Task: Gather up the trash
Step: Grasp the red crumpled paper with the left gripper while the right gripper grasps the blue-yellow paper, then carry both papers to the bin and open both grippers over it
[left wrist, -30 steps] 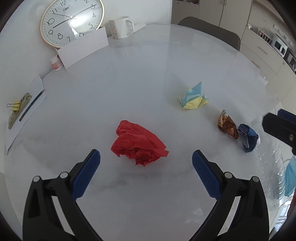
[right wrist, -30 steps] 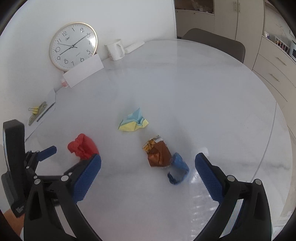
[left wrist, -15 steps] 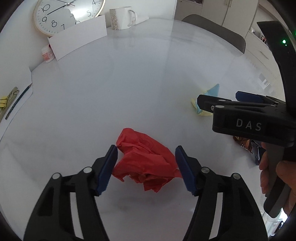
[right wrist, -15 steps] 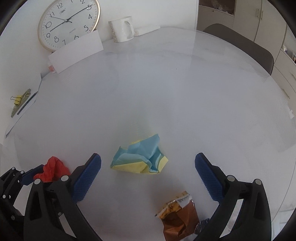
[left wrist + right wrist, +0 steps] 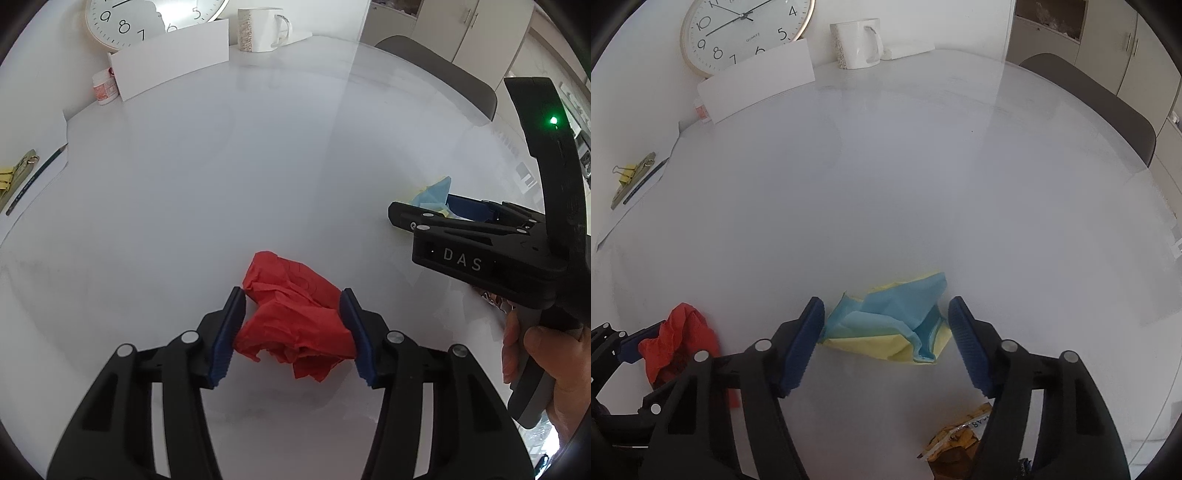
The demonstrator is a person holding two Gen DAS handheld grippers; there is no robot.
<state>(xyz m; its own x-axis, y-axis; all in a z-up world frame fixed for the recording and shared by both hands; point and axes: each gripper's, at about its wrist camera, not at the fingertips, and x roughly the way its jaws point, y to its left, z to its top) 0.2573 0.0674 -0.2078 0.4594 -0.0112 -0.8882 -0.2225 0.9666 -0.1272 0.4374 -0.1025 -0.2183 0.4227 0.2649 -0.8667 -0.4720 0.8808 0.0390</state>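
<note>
Two grabs run together: the left gripper (image 5: 291,328) is closing, its pads touching the red paper wad (image 5: 295,325); farther right, the right gripper (image 5: 886,343) is closing around the blue-and-yellow wad (image 5: 890,325), not yet pinching it. Each should squeeze firmly before lifting off the table (image 5: 886,184).

red paper wad (image 5: 295,317): plain red throughout
blue-and-yellow wad (image 5: 892,325): light blue over pale yellow
wrapper (image 5: 955,443): brown and orange, possibly printed, partly hidden
gripper pads (image 5: 227,336): dark blue, ribbed
table (image 5: 258,166): white, faintly marbled
clock (image 5: 738,33): white face, gold rim
binder clip (image 5: 626,175): yellow
</note>
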